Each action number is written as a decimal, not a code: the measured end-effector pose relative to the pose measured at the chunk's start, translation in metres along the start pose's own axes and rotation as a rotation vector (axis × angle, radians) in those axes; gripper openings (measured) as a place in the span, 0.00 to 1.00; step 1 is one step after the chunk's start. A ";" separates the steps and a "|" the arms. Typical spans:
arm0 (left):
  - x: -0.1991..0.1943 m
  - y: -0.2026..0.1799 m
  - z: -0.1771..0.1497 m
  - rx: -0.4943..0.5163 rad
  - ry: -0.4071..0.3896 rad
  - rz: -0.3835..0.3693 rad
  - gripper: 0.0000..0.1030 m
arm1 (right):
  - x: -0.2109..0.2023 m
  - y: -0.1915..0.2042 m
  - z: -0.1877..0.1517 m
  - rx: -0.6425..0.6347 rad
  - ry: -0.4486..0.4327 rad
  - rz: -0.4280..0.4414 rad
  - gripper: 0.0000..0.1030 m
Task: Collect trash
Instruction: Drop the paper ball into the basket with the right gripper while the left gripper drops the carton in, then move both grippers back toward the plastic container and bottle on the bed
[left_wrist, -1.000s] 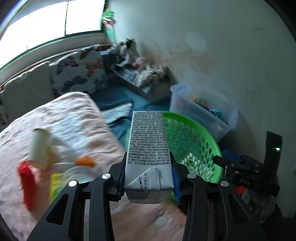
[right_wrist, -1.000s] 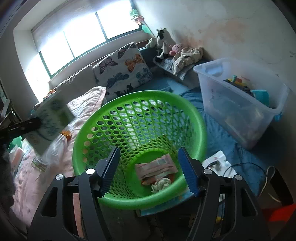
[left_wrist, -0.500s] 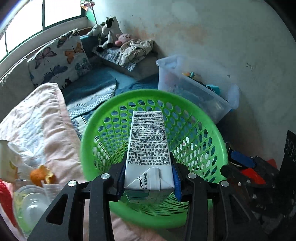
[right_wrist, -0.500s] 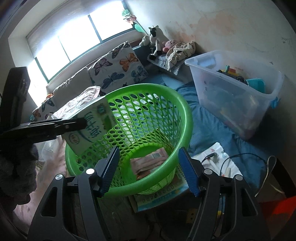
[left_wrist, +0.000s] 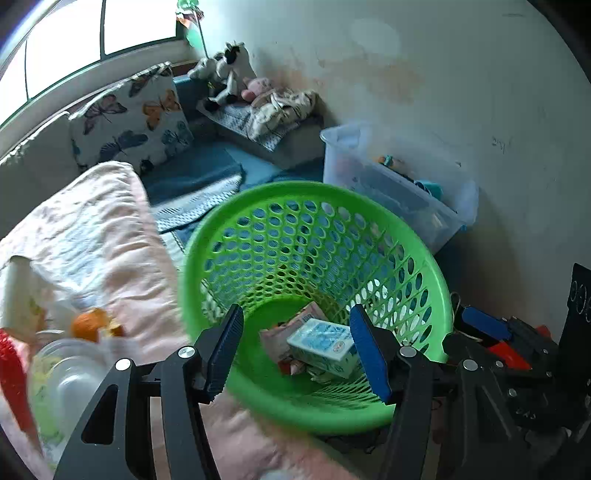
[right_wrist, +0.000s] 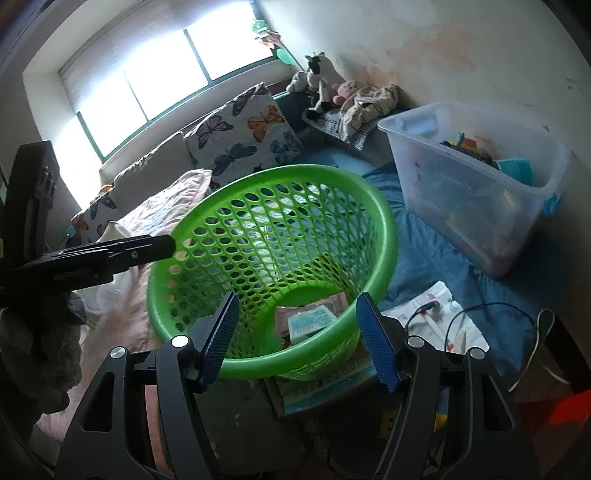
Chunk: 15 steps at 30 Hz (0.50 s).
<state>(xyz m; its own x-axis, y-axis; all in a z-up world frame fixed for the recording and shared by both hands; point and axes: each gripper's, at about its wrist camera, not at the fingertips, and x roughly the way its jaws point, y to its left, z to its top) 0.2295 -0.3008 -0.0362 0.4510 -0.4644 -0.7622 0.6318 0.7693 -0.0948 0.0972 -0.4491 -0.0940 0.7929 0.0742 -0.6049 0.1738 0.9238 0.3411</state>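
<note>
My left gripper (left_wrist: 295, 347) hangs above the green basket (left_wrist: 424, 266), jaws opening, nothing between them; the carton (left_wrist: 321, 347) lies on the basket's bottom. It looks light and crushable, so I'd grip its flat sides. My right gripper (right_wrist: 297, 336) stands open, empty

A lived-in bedroom at home: beside the window (right_wrist: 147, 85) sit a butterfly pillow (right_wrist: 251, 129), soft toys (right_wrist: 317, 81) and a pink blanket (left_wrist: 92, 229).
</note>
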 end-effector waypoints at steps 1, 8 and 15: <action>-0.006 0.002 -0.003 -0.003 -0.008 0.003 0.56 | -0.001 0.003 0.000 -0.003 0.000 0.007 0.65; -0.042 0.021 -0.022 -0.036 -0.055 0.048 0.56 | -0.009 0.026 -0.005 -0.030 -0.004 0.035 0.67; -0.078 0.058 -0.047 -0.114 -0.094 0.097 0.56 | -0.011 0.056 -0.008 -0.076 0.002 0.069 0.71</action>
<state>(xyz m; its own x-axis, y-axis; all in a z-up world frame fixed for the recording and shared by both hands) 0.2017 -0.1990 -0.0118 0.5670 -0.4201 -0.7085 0.5092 0.8549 -0.0994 0.0938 -0.3954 -0.0740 0.8005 0.1391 -0.5830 0.0743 0.9422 0.3268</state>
